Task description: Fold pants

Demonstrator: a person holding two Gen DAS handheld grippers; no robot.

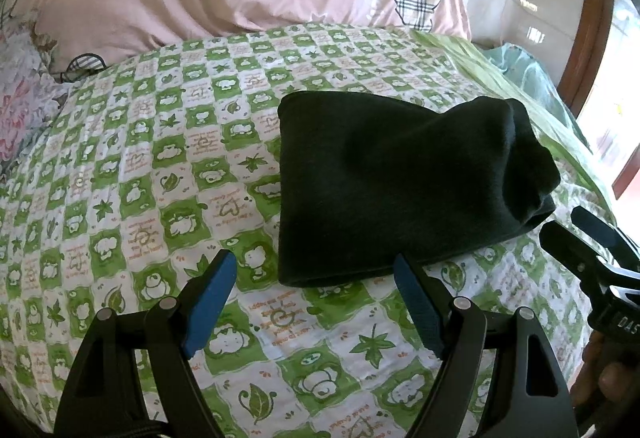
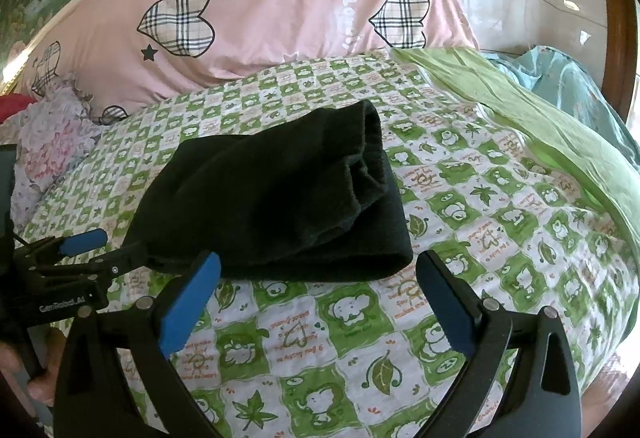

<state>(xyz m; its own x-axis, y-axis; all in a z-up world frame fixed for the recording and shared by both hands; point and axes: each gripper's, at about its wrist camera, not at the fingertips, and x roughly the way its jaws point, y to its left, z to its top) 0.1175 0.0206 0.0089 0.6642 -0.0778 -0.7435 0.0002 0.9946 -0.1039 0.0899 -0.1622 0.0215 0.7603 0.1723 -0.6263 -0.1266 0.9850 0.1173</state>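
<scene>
Both grippers hover with jaws spread wide and empty above the bed [image 1: 120, 174]. Just ahead of the left gripper [image 1: 316, 302], toward its right finger, lie the folded black pants [image 1: 400, 174]; from the right gripper [image 2: 320, 302] they sit ahead-left.

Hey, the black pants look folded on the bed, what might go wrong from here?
The upper layer of the black pants is bunched, not flat, so the bundle may spring open. Both the left gripper and right gripper sit open beside it; nudging the near edge could undo the fold.
</scene>
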